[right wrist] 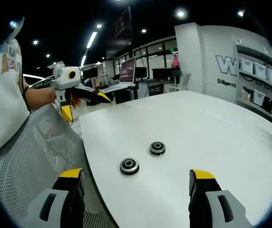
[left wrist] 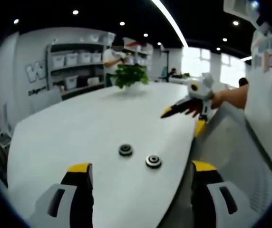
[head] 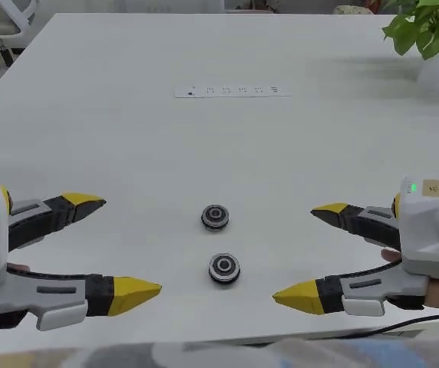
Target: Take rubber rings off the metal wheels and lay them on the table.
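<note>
Two small metal wheels with black rubber rings lie flat on the white table, the far wheel (head: 215,217) behind the near wheel (head: 224,267). In the left gripper view they appear as the far wheel (left wrist: 125,150) and near wheel (left wrist: 153,161); in the right gripper view as the far wheel (right wrist: 157,148) and near wheel (right wrist: 129,166). My left gripper (head: 120,245) stands open to the left of them, holding nothing. On the other side, my right gripper (head: 302,251) is open too, with nothing between its yellow-tipped jaws. Neither touches a wheel.
A flat white power strip (head: 232,91) lies at mid-table beyond the wheels. A green plant (head: 425,29) stands at the far right corner. The table's front edge (head: 219,341) runs just below the grippers, with a mesh chair back (right wrist: 36,152) beside it.
</note>
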